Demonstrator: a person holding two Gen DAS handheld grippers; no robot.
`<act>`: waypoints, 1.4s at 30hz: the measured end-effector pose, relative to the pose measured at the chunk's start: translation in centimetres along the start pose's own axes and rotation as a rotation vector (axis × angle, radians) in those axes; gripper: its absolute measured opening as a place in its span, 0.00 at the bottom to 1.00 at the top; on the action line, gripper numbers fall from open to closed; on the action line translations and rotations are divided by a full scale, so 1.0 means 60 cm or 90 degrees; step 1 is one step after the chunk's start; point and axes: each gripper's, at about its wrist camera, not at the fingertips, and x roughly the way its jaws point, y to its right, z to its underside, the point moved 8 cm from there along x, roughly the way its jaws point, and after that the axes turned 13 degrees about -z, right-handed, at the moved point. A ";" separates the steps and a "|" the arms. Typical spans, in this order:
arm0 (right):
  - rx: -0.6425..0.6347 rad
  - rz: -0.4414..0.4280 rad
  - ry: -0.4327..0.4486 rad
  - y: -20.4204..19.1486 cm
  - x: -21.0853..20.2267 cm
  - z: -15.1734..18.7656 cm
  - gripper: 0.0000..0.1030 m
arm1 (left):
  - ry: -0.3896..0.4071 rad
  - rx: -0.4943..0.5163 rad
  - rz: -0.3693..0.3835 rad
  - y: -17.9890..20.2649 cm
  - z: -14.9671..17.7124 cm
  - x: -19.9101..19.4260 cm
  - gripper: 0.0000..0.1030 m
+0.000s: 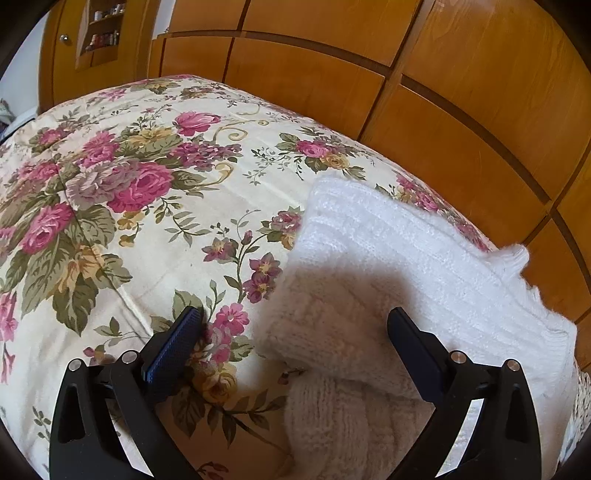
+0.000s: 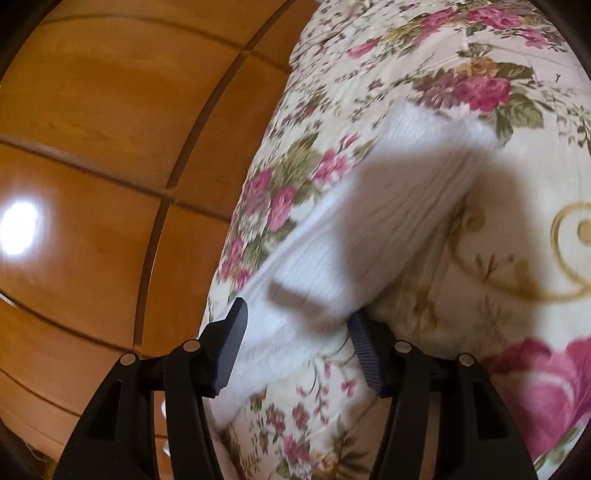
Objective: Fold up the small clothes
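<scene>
A small white knitted sweater (image 1: 388, 266) lies on the floral bedspread (image 1: 122, 206), near the bed's right edge. My left gripper (image 1: 295, 325) is open just above it, one finger over the bedspread and the other over the knit. In the right wrist view the white sweater (image 2: 369, 221) shows blurred, stretching away along the bed's edge. My right gripper (image 2: 299, 325) is open, with the near end of the sweater lying between its jaws, not clamped.
Wooden wardrobe doors (image 1: 461, 92) stand close along the bed's right side, also in the right wrist view (image 2: 92, 147). A small shelf niche with bottles (image 1: 103, 33) is at the back left. The bedspread (image 2: 498, 240) spreads wide to the left of the sweater.
</scene>
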 end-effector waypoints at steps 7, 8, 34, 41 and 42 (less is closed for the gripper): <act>-0.002 0.031 0.007 0.020 -0.002 -0.032 0.39 | 0.000 0.002 -0.001 0.000 -0.001 0.001 0.96; -0.007 0.035 -0.003 0.022 0.003 -0.035 0.28 | 0.000 0.003 -0.001 0.000 0.000 0.001 0.96; -0.119 0.191 0.025 0.028 -0.034 -0.177 0.06 | -0.002 0.001 0.003 0.001 0.000 0.003 0.96; -0.201 0.174 -0.004 -0.097 0.010 -0.124 0.07 | 0.000 -0.012 0.018 0.001 -0.002 0.000 0.96; -0.219 0.164 -0.012 -0.120 0.022 -0.108 0.07 | 0.000 -0.014 0.020 0.002 -0.002 0.000 0.96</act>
